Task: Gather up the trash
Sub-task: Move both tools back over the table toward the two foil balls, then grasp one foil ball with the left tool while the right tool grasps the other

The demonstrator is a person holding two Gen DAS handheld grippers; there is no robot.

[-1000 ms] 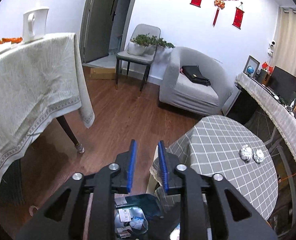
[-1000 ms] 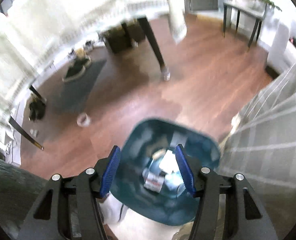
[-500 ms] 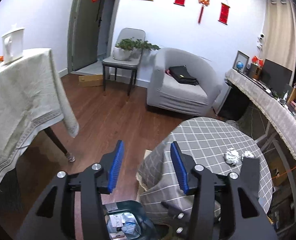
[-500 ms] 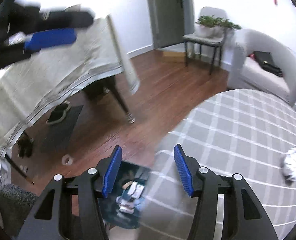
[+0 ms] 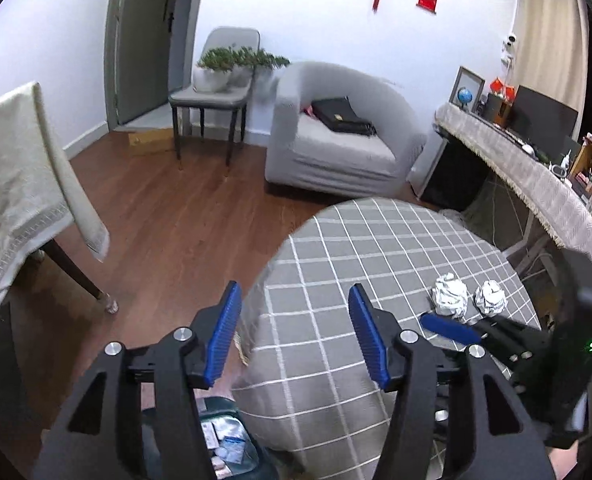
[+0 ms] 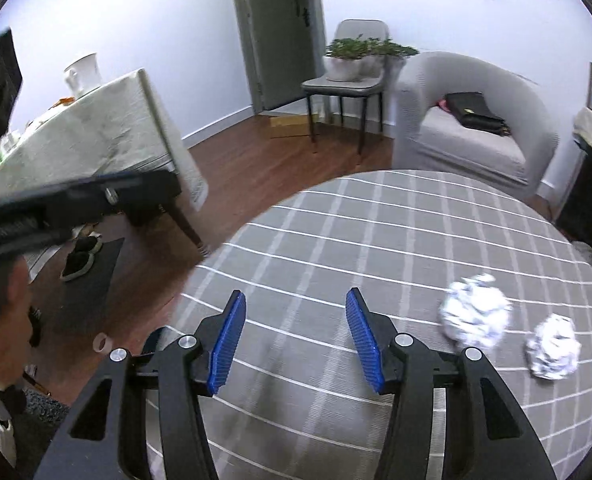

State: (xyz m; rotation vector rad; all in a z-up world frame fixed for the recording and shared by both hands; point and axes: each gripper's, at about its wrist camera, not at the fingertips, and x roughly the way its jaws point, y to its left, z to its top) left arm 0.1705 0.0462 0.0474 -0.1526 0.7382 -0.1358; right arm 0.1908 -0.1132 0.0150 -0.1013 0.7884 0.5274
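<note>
I see two foil balls (image 6: 474, 317) right of my right hand-held gripper (image 6: 295, 340) | both hand-held grippers empty, left (image 5: 294, 336) just widening, right narrowing | only left view shows bin (image 5: 232, 446).

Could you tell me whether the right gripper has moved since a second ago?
Yes. The right gripper has swung from over the teal bin to over the grey checked round table, both fingers empty.

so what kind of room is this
Most likely a home living room: a grey armchair, a round table under a checked cloth, and a monitor on a side counter.
</note>
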